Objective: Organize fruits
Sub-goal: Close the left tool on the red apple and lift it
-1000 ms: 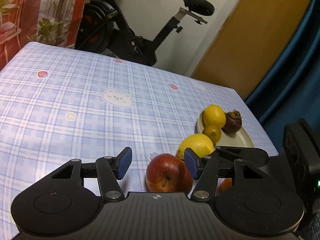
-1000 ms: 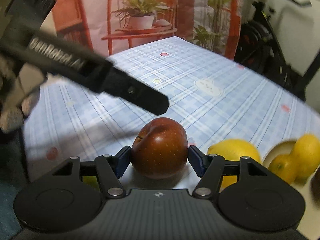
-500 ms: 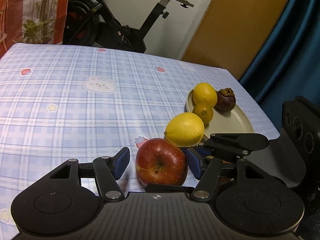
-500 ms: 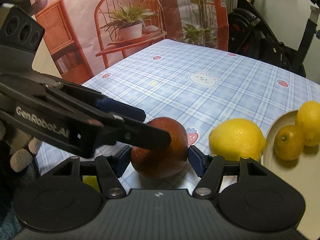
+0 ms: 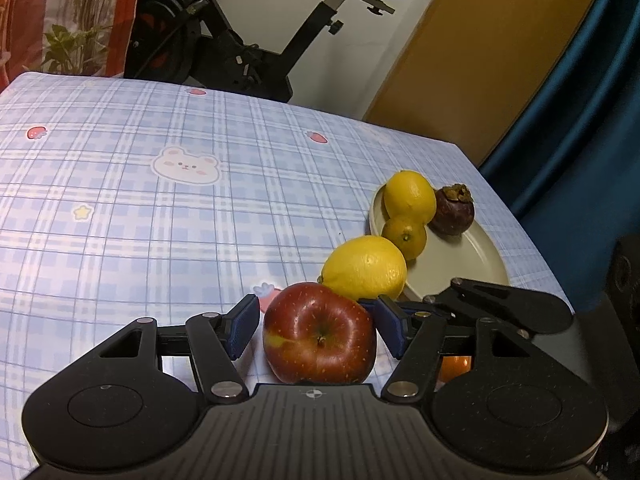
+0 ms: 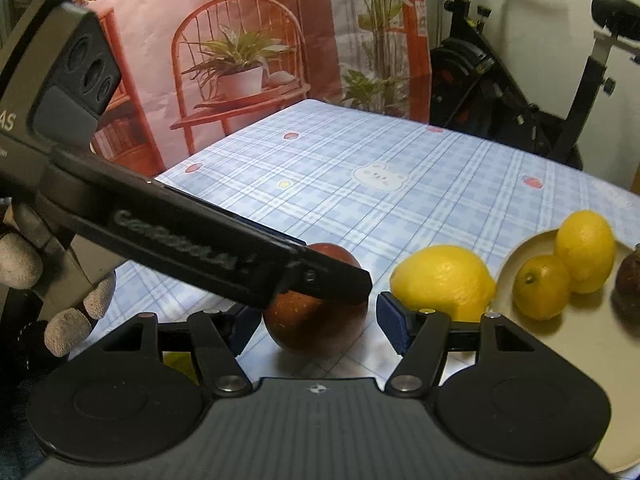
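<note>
- left gripper [image 5: 316,326], lower centre of its view: jaws have just been opening. The apple [image 5: 320,336] sits between the pads with a gap on each side, so no grip.
- right gripper [image 6: 318,326]: unclamped too, with a clear gap at its right-hand pad. The left-hand pad is partly hidden.
- The apple looks to be resting on the tablecloth [image 5: 160,220], off the plate [image 5: 472,264]. A loose lemon [image 5: 364,268] is just behind it, to the right.
- Right of frame, the plate holds a second lemon [image 5: 410,196], a small orange [image 5: 404,236] and a mangosteen [image 5: 452,212].
- Risk: both tools crowd one fruit, so the fingers could collide or knock the apple into the loose lemon.
- Risk: an off-centre close could roll the apple out.
- Writing, right view: blurred "GenRobot.AI" on the left tool's finger, and "AS" at the left edge.
</note>
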The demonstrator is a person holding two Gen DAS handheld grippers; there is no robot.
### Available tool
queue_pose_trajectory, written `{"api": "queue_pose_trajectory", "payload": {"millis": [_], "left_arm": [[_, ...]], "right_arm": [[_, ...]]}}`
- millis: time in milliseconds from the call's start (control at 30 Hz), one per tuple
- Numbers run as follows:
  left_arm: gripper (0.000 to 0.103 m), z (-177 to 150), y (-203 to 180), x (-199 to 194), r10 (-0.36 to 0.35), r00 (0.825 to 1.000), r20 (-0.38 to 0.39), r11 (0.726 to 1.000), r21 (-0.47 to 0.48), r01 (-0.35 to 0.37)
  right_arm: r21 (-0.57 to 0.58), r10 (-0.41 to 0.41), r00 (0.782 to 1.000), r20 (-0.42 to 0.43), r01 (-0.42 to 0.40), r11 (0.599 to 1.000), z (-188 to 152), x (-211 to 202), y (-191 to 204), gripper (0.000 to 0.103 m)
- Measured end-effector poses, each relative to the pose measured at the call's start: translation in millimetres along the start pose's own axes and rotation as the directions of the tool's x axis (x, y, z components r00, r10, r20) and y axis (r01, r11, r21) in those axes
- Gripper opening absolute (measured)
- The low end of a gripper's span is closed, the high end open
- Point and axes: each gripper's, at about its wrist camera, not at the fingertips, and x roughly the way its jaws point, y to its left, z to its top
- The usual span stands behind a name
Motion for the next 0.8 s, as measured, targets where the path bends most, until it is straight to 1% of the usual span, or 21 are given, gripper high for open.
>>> {"api": "queue_pose_trajectory", "payload": {"millis": [133, 233, 367, 467, 567, 800], "left_arm": [[0.067, 2, 1, 3, 0.000, 1.000, -0.001, 1.000, -0.008, 0.000], [0.067, 1, 2, 2, -0.001, 1.000, 0.001, 1.000, -0.003, 0.001], [0.066, 1, 2, 2, -0.011, 1.000, -0.003, 1.000, 0.001, 0.011], [0.065, -3, 1, 2, -0.023, 1.000, -0.019, 1.000, 0.017, 0.024], [0.065, -7, -4, 0, -0.010, 1.000, -0.017, 0.999, 0.052, 0.011], [0.065, -10, -6, -3, 0.002, 1.000, -0.020, 0.998, 0.064, -0.001]], "right_arm": [[-0.017, -0.031, 0.999, -0.008, 0.031, 0.999, -1, 5, 3, 0.065], [-0.007, -0.025, 1.000, -0.006, 0.025, 1.000, -2, 7, 2, 0.062], [-0.005, -0.028, 1.000, -0.002, 0.028, 1.000, -1, 7, 1, 0.062], [-0.001, -0.035, 0.999, 0.007, 0.035, 0.999, 0, 7, 0, 0.064], [0.016, -0.026, 1.000, 0.012, 0.026, 1.000, 0, 8, -3, 0.065], [0.007, -0.026, 1.000, 0.010, 0.026, 1.000, -1, 6, 0, 0.065]]}}
